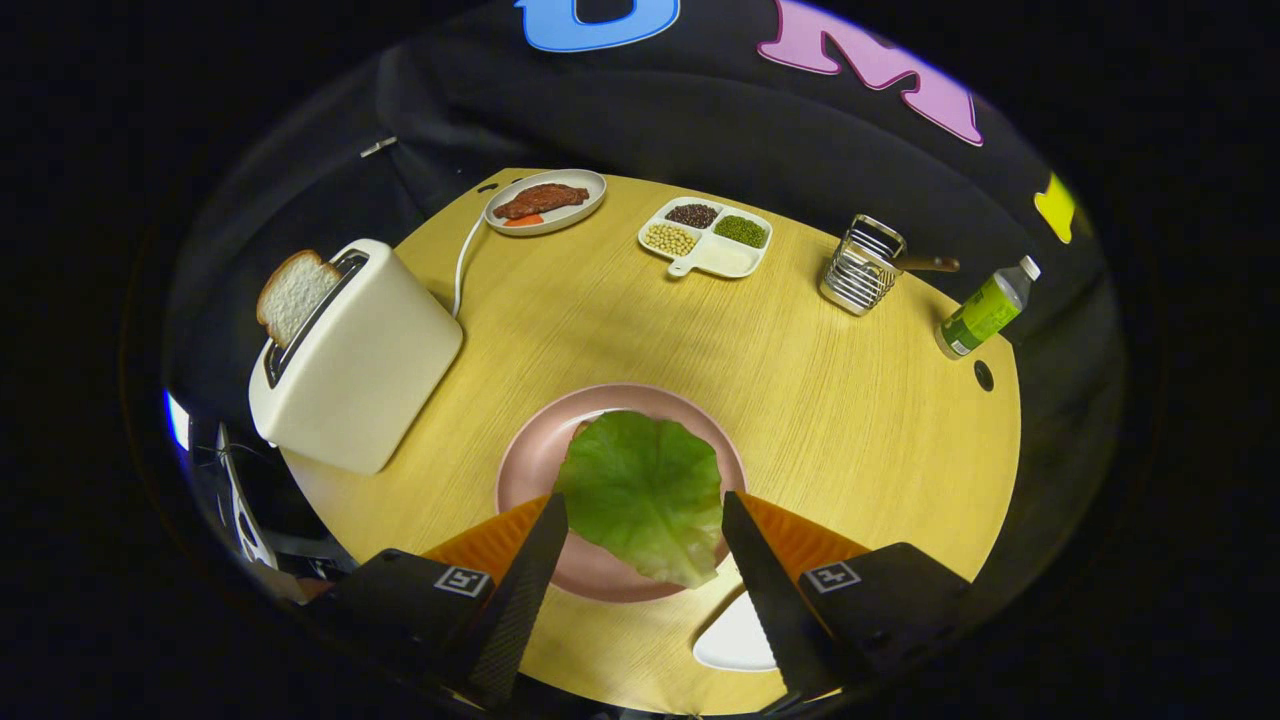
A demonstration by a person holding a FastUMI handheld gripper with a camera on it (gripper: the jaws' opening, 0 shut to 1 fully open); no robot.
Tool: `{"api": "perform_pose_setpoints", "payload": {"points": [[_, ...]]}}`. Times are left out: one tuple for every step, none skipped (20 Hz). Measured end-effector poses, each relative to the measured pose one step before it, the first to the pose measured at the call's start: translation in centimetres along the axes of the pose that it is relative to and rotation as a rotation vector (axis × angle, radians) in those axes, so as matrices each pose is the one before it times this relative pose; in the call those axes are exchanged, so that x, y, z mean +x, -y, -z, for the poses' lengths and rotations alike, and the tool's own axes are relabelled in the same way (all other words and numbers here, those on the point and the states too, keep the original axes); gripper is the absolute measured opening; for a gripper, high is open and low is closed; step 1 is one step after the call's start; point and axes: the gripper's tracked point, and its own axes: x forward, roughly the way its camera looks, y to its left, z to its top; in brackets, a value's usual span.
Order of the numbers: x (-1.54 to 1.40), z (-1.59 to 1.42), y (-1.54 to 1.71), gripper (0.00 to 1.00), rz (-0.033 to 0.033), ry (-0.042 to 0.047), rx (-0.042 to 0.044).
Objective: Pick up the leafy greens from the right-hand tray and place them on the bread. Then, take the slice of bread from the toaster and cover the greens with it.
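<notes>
gripper [645,515]: fingers spread wide, holding nothing, flanking greens [643,492] on plate [530,465] near table [800,400] front edge. toaster [355,355] with bread [293,293] at left edge; open tabletop between.

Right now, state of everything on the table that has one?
gripper: open, fingers either side of the lettuce leaf.
lettuce leaf: flat on the pink plate.
toaster: bread slice sticking up from slot.
bottle: capped, upright.
divided dish: three sections filled, one empty.

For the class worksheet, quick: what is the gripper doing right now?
Gripper: jaws open, either side of the lettuce leaf lying over the pink plate; not pressing on it.
</notes>
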Motion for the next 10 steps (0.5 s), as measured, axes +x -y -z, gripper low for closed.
{"api": "perform_pose_setpoints", "payload": {"points": [[-0.613,-0.357,-0.636,0.99,-0.01538,0.01784,0.00245],[-0.734,-0.656,-0.989,0.99,-0.02015,0.02884,0.00613],[-0.863,-0.827,-1.235,0.98,-0.02369,0.03301,0.00606],[-0.817,-1.076,-1.267,0.98,-0.01892,0.03430,0.00427],[-0.837,-1.185,-1.407,0.98,-0.01755,0.03584,-0.00234],[-0.571,-1.358,-1.465,0.98,-0.01640,0.03289,-0.00976],[-0.562,-1.229,-1.633,0.98,-0.02026,0.02827,-0.01115],[-0.328,-1.274,-1.760,0.98,-0.02167,0.02144,-0.01072],[-0.181,-1.178,-1.708,0.98,-0.02242,0.01856,-0.00655],[0.139,-1.250,-1.745,0.98,-0.02226,0.02006,0.00087]]}}
